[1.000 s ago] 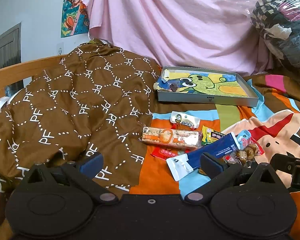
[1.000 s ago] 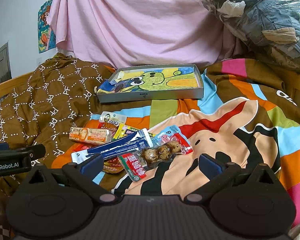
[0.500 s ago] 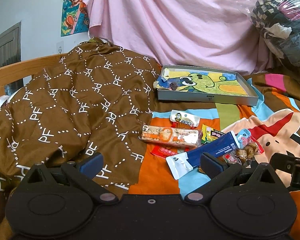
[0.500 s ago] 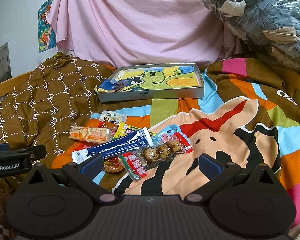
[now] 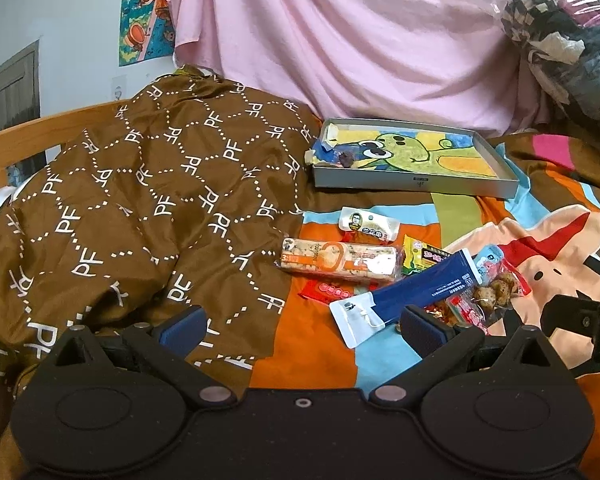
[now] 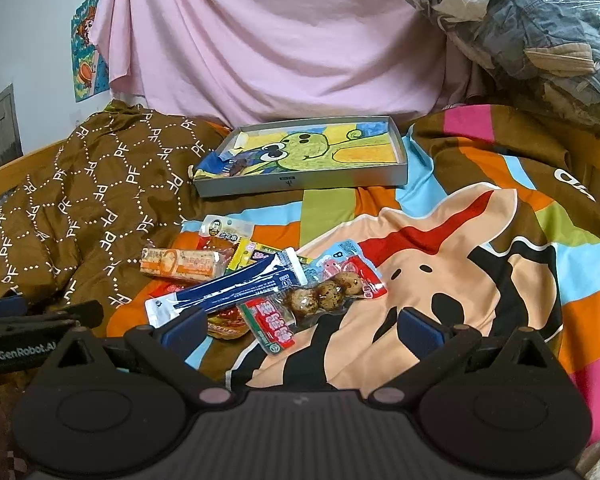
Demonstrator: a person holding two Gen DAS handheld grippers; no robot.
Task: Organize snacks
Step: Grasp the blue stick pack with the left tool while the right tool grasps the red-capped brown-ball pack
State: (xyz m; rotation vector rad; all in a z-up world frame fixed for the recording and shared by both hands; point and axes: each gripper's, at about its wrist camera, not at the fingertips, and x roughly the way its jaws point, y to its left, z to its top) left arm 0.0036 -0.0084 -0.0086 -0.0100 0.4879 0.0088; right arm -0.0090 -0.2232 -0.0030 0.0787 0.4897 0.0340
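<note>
Snacks (image 6: 260,280) lie untouched at twelve o'clock, both claws (left (image 5: 300,326), right (image 6: 300,330)) having edged slightly closer, wide and empty, nothing sorted yet.

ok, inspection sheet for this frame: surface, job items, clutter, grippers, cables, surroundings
Surface: striped cartoon bedspread, brown patterned quilt bunched on its left.
Job's things: snack packets piled together: long blue packet, quail egg pack, biscuit bar; grey tray behind, small bits in its left corner.
Clutter: bagged clothes at back right.
Grippers: left gripper and right gripper open, holding nothing.
Cables: nothing seen.
Surroundings: pink sheet, poster, wooden bed rail.
</note>
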